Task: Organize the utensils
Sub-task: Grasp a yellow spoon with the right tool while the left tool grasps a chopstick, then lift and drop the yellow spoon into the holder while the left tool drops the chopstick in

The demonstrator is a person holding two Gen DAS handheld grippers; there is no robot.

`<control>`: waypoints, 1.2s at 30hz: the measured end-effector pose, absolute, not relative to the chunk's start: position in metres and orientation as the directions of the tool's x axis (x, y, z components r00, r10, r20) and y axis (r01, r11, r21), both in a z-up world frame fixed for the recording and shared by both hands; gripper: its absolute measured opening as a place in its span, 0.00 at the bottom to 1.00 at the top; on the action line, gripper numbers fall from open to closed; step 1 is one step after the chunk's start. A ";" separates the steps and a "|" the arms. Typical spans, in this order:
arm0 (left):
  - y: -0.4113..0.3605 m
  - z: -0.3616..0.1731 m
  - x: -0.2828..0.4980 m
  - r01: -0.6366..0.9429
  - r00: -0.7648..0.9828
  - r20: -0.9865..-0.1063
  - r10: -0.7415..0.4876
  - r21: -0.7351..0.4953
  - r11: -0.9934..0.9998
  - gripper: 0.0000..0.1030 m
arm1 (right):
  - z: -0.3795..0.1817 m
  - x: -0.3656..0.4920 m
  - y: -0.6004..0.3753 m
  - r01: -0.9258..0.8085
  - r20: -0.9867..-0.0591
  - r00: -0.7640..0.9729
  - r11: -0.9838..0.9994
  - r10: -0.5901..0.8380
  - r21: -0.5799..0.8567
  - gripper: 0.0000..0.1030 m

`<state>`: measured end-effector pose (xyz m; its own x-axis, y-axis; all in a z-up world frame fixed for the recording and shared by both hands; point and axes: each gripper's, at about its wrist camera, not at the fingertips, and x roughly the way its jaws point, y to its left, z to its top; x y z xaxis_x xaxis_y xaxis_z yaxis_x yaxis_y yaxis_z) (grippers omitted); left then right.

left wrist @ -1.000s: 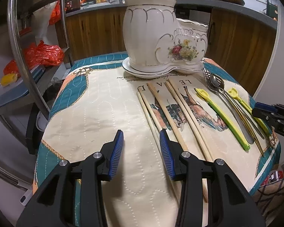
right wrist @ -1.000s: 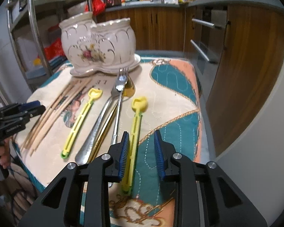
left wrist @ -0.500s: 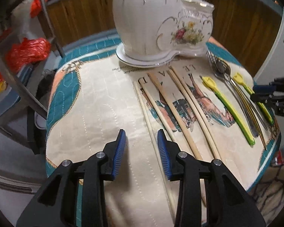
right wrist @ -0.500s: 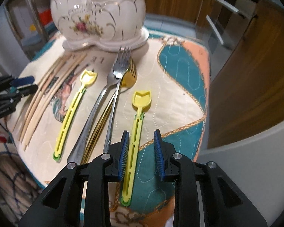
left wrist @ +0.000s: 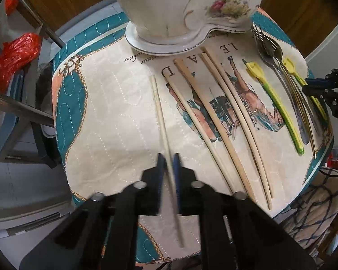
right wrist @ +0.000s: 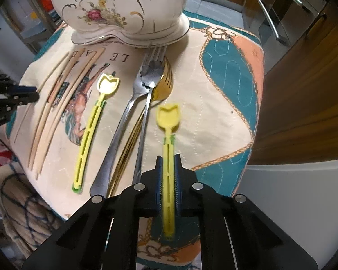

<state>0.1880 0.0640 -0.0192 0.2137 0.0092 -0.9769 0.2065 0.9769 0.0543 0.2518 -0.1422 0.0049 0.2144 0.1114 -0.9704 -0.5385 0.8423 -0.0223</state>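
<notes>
Sorting has barely begun: left gripper [left wrist: 168,164] pinches 1 chopstick [left wrist: 161,114], right gripper [right wrist: 168,168], closing, clamps 1 yellow spoon [right wrist: 168,121]; every other utensil lies on the mat [left wrist: 115,117] before the ceramic holder [right wrist: 128,9].

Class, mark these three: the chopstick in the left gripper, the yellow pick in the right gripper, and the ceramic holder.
chopstick [left wrist: 161,114], left wrist view, mid-shaft.
yellow pick [right wrist: 168,118], right wrist view, tulip-shaped head.
ceramic holder [right wrist: 124,11], right wrist view, flowered side wall.
</notes>
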 end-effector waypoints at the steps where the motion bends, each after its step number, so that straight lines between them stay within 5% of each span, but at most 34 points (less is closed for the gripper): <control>1: 0.066 -0.019 0.185 0.199 0.228 -0.974 0.000 0.046 0.979 0.04 | 0.005 0.251 -0.143 -0.535 -0.968 0.219 0.845 0.120 -0.016 0.10; 14: 0.119 0.012 0.136 0.065 0.556 -0.805 -0.207 -0.207 0.976 0.04 | 0.022 0.247 -0.175 -0.460 -0.832 0.288 0.831 0.474 0.314 0.10; 26: 0.111 0.068 0.126 0.118 0.870 -0.406 -0.280 -0.381 0.917 0.04 | 0.051 0.241 -0.191 -0.471 -0.465 0.448 0.643 0.764 0.603 0.10; 36: 0.092 0.122 0.153 0.186 0.965 -0.125 -0.229 -0.286 0.940 0.04 | 0.096 0.271 -0.180 -0.568 -0.251 0.603 0.628 0.757 0.532 0.10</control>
